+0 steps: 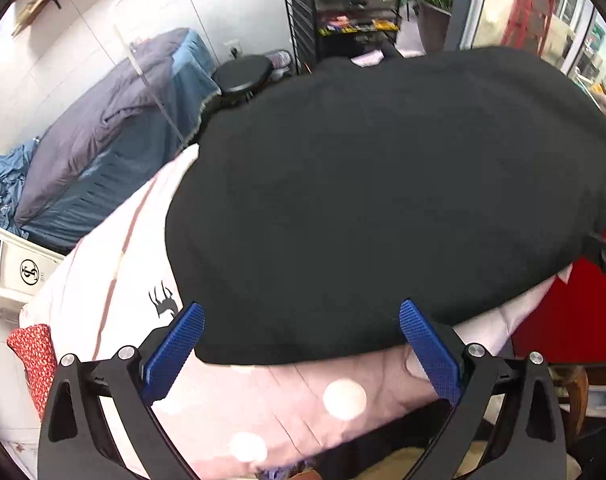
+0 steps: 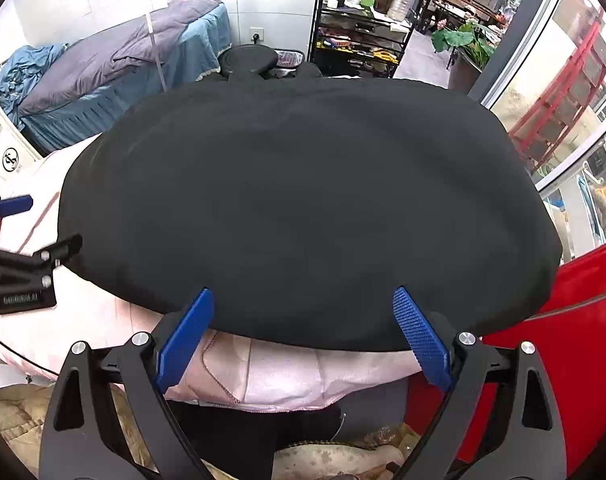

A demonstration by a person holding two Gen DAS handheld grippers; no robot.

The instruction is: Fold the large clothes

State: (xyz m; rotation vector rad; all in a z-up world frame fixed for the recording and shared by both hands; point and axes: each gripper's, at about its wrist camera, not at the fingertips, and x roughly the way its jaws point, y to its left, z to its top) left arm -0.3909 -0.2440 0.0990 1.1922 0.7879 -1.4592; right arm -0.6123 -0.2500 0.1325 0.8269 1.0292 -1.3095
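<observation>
A large black garment (image 1: 383,200) lies spread flat over a pink quilted cover (image 1: 115,280); it also fills the right wrist view (image 2: 303,208). My left gripper (image 1: 301,312) is open and empty, its blue pads at the garment's near edge. My right gripper (image 2: 303,300) is open and empty, also at the near edge. The left gripper shows at the left edge of the right wrist view (image 2: 19,240). The garment's far edge is hidden by its own bulge.
A bed with grey and blue bedding (image 2: 115,60) stands at the back left. A black stool (image 2: 249,60) and a black shelf rack with bottles (image 2: 359,28) stand behind. Red fabric (image 2: 563,340) lies on the right. A glass door (image 2: 563,80) is at far right.
</observation>
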